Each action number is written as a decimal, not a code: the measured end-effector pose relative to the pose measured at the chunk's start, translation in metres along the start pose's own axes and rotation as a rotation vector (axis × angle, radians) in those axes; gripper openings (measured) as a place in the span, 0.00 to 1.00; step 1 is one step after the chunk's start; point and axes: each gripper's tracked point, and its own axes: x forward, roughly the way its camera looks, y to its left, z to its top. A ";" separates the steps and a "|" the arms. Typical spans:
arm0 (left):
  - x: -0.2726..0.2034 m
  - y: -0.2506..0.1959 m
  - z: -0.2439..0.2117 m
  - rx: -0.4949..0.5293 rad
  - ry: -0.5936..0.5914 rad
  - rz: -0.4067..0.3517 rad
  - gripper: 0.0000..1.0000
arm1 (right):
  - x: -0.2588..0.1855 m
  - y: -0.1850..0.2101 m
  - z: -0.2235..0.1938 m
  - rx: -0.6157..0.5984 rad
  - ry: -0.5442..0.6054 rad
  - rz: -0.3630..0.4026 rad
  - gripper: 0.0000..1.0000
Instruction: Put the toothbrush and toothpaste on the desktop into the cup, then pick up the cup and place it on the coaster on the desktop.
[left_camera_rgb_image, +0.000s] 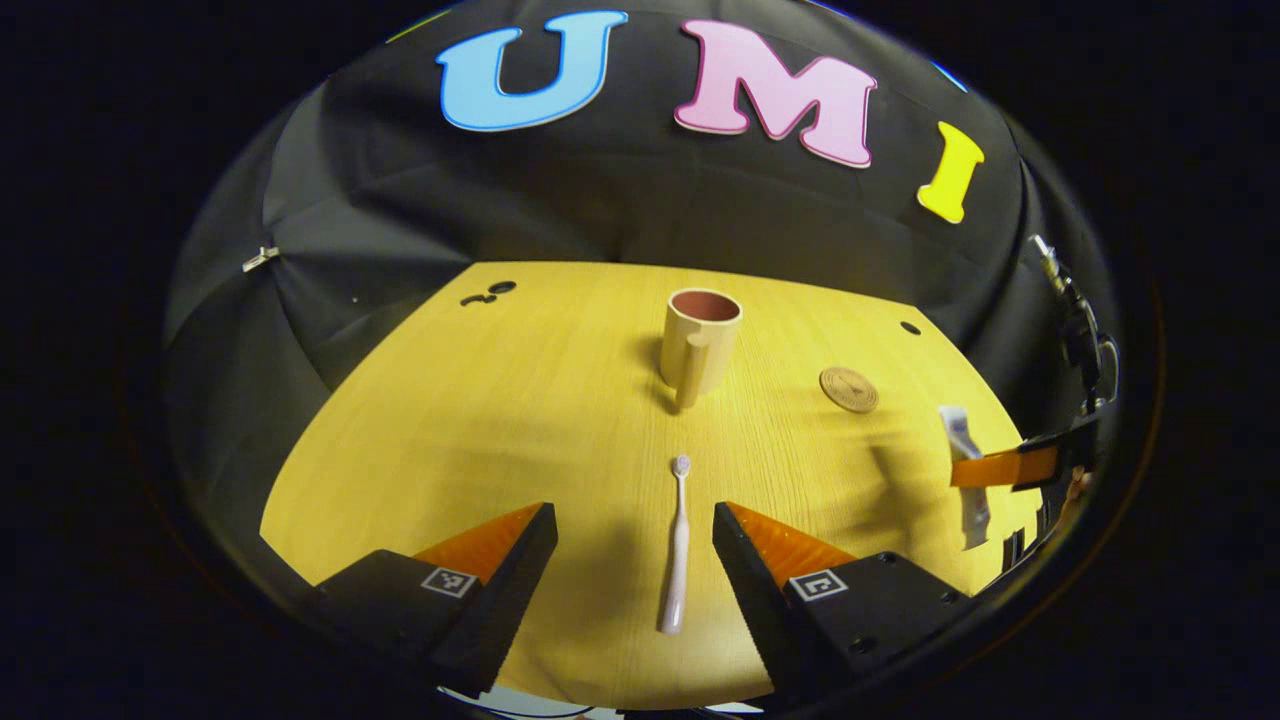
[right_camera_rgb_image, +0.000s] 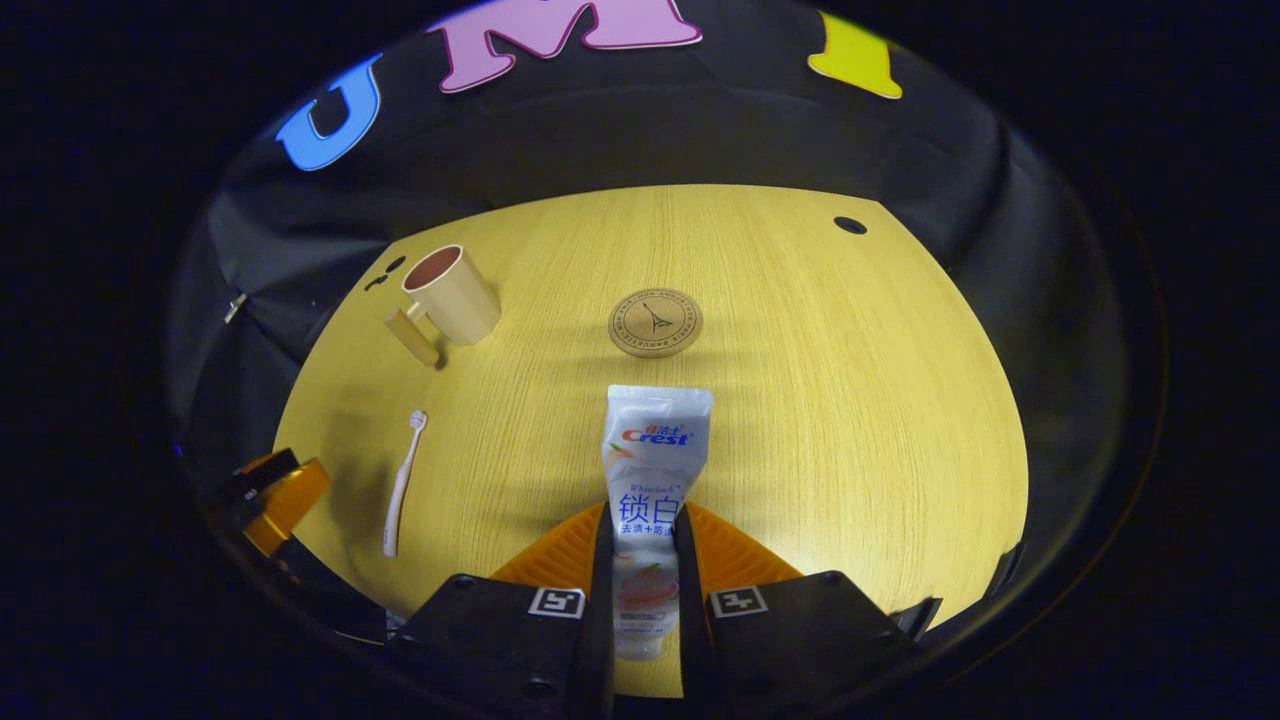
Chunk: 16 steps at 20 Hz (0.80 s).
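Toothbrush (left_camera_rgb_image: 678, 545) flat near upright cup (left_camera_rgb_image: 699, 343); toothpaste (right_camera_rgb_image: 650, 490) before round coaster (right_camera_rgb_image: 655, 322).

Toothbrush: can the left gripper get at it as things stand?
Probably yes. The toothbrush lies flat on the table between the open fingers of the left gripper, with nothing across it.

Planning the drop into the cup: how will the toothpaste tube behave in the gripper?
The toothpaste tube looks soft, so it may dent where the right gripper pinches it. Its flat free end may sag. The glossy skin could slip.
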 end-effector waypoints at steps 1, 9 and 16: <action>0.007 -0.004 -0.006 0.003 0.026 -0.013 0.98 | -0.005 -0.003 0.001 0.003 -0.007 -0.001 0.30; 0.047 -0.018 -0.036 -0.026 0.163 -0.026 0.96 | -0.029 -0.019 0.002 0.023 -0.045 0.020 0.30; 0.056 -0.022 -0.062 0.017 0.298 -0.003 0.87 | -0.034 -0.014 0.019 0.020 -0.089 0.076 0.30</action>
